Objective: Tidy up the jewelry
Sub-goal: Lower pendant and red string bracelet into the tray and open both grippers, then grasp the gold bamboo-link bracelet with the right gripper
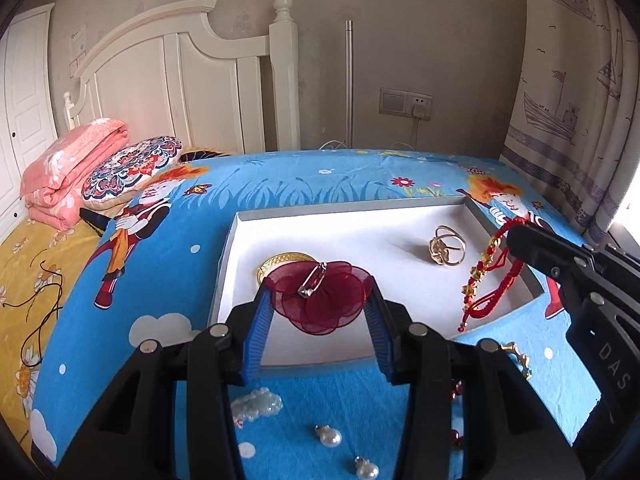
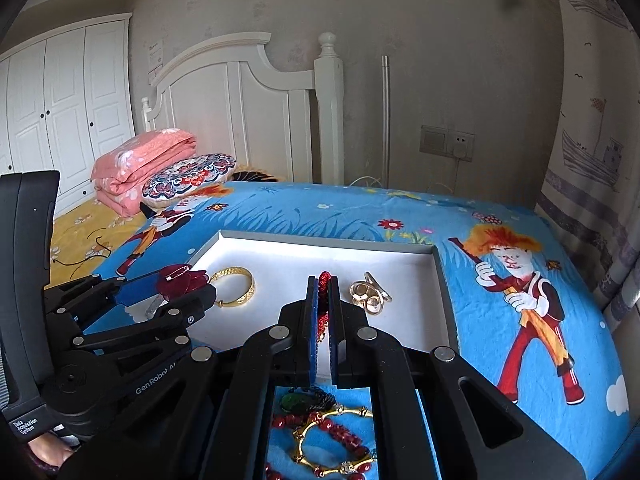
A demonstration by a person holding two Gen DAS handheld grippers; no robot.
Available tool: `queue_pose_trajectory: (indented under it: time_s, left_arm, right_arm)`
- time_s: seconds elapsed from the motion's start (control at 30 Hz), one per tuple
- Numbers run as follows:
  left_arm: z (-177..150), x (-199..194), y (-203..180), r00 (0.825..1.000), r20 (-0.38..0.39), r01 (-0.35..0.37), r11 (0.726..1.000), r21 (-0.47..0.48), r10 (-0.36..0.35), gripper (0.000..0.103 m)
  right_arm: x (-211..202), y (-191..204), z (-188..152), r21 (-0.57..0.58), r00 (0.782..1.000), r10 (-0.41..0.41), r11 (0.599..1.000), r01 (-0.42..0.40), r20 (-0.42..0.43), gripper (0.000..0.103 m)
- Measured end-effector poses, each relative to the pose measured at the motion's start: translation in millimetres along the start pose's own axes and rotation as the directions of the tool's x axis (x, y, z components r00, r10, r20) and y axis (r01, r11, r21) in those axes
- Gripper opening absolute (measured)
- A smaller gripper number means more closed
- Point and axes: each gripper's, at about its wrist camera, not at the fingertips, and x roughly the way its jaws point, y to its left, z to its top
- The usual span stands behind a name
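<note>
Red cord bracelet (image 1: 490,276), clamped in your right gripper (image 2: 324,300), dangles over the white tray (image 1: 360,216) at centre frame; your left gripper (image 1: 318,300) pinches the flimsy brooch (image 1: 320,296), which could slip.

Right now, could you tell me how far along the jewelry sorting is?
Partly done. The gold bangle and gold ring already lie in the white tray. In hand: the left gripper holds the red flower brooch over the tray, and the right gripper is shut on the red cord bracelet. Left on the blue cloth: two pearl earrings, a pale pendant and beaded bracelets.
</note>
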Motion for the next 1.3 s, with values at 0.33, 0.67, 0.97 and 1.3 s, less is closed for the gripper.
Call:
queue_pose_trajectory:
  time_s: [0.33,0.67,0.97,1.3]
  left_arm:
    - [31,59,7,0.997,-0.074,-0.029,0.999,-0.022,0.027,0.044]
    - [34,86,12,0.992,-0.115,-0.062,0.997,-0.037,0.057,0.060]
    - [27,64,20,0.992,-0.081,-0.105,0.993,-0.049,0.100,0.070]
    - [-31,-2,25,0.988,0.025,-0.148,0.985,-0.092,0.151,0.094]
  right_arm:
    - [49,-8,25,-0.010,0.999,-0.025,1.000,0.025,-0.035,0.005]
    - [89,-12,18,-0.002,0.989,-0.032,0.999,0.032,-0.146,0.012]
    - [72,-26,13,0.024,0.992,-0.044,0.999,0.047,-0.119,0.041]
    - [14,-39,-28,0.086,0.995,-0.030,0.996,0.038,-0.092,0.041]
